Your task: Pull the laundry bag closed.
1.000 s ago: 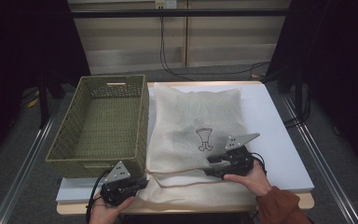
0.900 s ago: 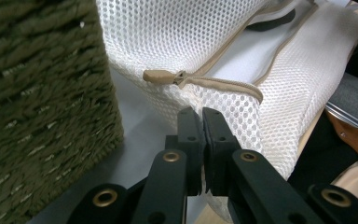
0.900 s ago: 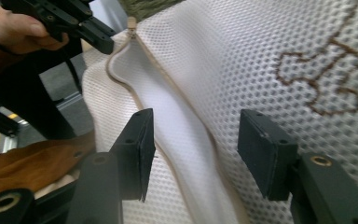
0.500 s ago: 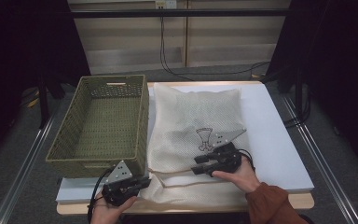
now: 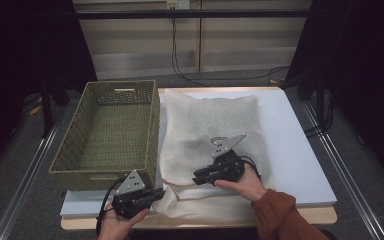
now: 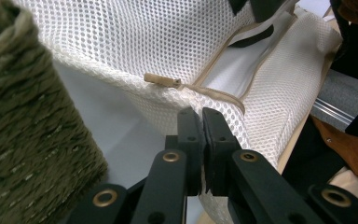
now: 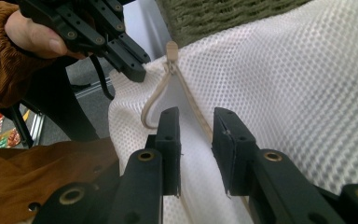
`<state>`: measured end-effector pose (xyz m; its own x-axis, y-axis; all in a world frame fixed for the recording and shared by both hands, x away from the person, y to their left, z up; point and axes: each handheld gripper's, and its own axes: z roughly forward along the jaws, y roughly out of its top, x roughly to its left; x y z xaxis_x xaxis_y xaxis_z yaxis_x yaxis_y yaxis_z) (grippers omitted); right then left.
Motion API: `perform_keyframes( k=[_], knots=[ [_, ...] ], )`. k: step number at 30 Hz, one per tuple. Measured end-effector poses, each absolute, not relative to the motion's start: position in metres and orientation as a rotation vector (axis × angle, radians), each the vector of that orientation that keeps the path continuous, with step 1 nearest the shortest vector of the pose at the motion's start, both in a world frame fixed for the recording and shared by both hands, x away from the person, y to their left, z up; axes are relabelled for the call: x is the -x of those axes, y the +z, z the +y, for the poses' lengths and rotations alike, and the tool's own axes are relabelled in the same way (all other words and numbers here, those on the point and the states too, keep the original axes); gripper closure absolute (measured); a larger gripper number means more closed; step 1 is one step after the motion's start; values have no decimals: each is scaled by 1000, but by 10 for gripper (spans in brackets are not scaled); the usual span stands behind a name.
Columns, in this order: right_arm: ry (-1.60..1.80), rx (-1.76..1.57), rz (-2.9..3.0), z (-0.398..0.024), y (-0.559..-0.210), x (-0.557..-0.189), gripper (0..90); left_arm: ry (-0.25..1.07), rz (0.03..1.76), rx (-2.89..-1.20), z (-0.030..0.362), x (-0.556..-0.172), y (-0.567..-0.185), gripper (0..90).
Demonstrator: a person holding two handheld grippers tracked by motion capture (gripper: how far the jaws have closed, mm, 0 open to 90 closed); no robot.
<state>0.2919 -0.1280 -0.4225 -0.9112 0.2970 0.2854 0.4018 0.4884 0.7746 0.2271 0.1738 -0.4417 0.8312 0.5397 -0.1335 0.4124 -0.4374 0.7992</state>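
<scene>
While the left hand-held gripper (image 6: pixel 203 122) pinches the mesh bag's (image 5: pixel 215 125) near corner on the counter (image 5: pixel 300 160) beside the basket (image 5: pixel 110 135), the right hand-held gripper (image 7: pixel 196 126), jaws just closing, straddles the zipper edge (image 7: pixel 193 105).

Light: dim room, table (image 5: pixel 300 150) lit from above
Surround: black at 3 and 9 o'clock
Focus: near basket (image 6: pixel 23 140) soft

The bag (image 6: pixel 121 42) ahead of the jaws is white open-mesh cloth with a tan fabric zip (image 6: pixel 214 93). Beside it, the basket (image 5: pixel 110 135) is rough olive weave; the jaws are matt black plastic.
</scene>
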Motion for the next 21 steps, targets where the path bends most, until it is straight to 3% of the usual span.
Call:
perform_keyframes(
  k=[13,21],
  knots=[
    [-1429,488,-2580,-82,-419,-308,748,178,645,-2076,170,-224,-435,871],
    [-1392,453,-2578,-64,-422,-309,706,177,627,-2075,167,-224,-434,871]
  ],
)
